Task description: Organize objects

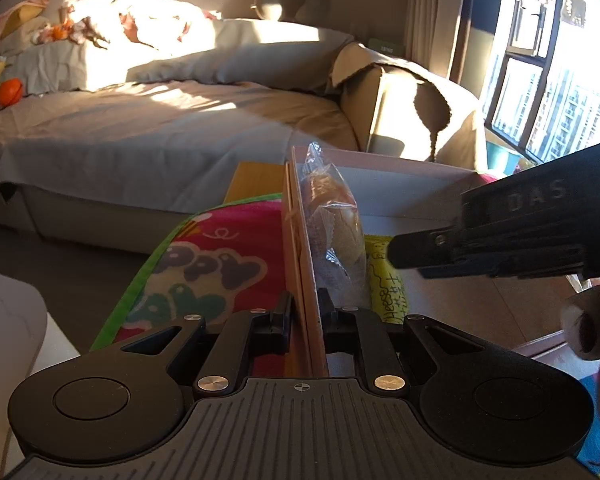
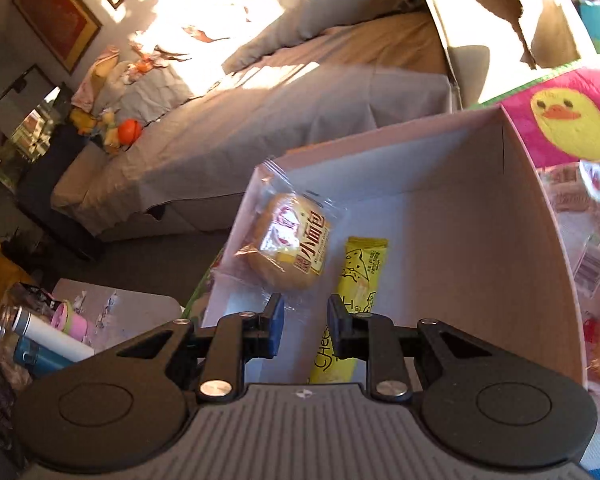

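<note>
A pink cardboard box (image 2: 540, 240) holds a small bread in clear wrap (image 2: 288, 244) and a yellow cheese snack bar (image 2: 354, 280). My left gripper (image 1: 306, 316) is shut on the box's left wall (image 1: 300, 240), one finger on each side. The bread (image 1: 336, 216) leans against that wall inside, with the yellow bar (image 1: 384, 280) beside it. My right gripper (image 2: 304, 326) hovers over the box's near end, open and empty, just above the bar and the bread's wrap. It also shows in the left wrist view (image 1: 500, 236).
A pink mat with a duck print (image 2: 568, 120) lies under the box. More wrapped snacks (image 2: 596, 256) lie right of the box. A covered sofa (image 1: 160, 120) stands behind. Bottles (image 2: 48, 340) sit on a low table at the left.
</note>
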Available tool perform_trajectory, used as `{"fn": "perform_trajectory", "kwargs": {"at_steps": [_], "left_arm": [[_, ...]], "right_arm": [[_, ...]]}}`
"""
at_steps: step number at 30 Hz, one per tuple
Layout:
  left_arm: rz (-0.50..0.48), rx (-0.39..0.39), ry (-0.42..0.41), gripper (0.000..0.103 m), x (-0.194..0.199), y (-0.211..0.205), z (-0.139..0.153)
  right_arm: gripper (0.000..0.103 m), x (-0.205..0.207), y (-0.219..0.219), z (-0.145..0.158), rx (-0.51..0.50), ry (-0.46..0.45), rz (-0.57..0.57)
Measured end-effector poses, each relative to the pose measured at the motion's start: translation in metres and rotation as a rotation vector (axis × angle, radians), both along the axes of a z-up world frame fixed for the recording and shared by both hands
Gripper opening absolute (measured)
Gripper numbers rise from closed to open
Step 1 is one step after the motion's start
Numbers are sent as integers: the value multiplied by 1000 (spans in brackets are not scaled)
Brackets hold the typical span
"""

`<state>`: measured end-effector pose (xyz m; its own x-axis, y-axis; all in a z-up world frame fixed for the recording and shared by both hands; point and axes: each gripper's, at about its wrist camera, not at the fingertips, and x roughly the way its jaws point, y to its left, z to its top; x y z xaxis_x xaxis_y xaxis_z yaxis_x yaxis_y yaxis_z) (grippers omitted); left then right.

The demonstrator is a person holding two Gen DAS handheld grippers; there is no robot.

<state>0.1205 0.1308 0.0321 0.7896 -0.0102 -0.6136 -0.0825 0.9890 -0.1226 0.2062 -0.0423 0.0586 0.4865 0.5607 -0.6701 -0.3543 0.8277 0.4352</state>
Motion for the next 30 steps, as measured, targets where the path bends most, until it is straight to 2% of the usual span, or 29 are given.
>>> {"fn": "perform_trajectory", "kwargs": {"at_steps": [2, 5, 7, 8, 10, 12, 16, 21, 22, 24, 27, 30], "left_arm": [[-1, 0, 0, 15, -1, 0, 0], [2, -3, 0, 15, -1, 0, 0], [7, -8, 0, 15, -1, 0, 0], [10, -11, 0, 15, -1, 0, 0], [15, -17, -1, 15, -2, 0, 0], [19, -19, -2, 15, -3, 1, 0], [23, -15, 1, 15, -3, 0, 0], [23, 3, 9, 14, -3, -3, 2], [23, 6, 11, 14, -3, -3, 1], [22, 13, 13, 14, -3, -4, 2], [23, 15, 14, 14, -3, -4, 2], [24, 17, 13, 14, -3, -5, 2]], "right_arm": [[25, -13, -11, 16, -31, -92, -1], [39, -36, -40, 38, -65, -235, -35], [55, -47, -62, 48, -99, -308, -90], [58, -51, -75, 50, -123, -335, -130], [74, -51, -99, 48, -170, -346, -211], [80, -46, -122, 36, -187, -298, -291], [80, -36, -146, -3, -203, -169, -345], [80, -27, -146, -33, -158, -82, -334], [76, -25, -145, -38, -146, -66, -333], [64, -23, -147, -44, -122, -36, -329], [59, -29, -152, -42, -128, -29, -326], [59, -42, -162, -38, -181, -36, -333]]}}
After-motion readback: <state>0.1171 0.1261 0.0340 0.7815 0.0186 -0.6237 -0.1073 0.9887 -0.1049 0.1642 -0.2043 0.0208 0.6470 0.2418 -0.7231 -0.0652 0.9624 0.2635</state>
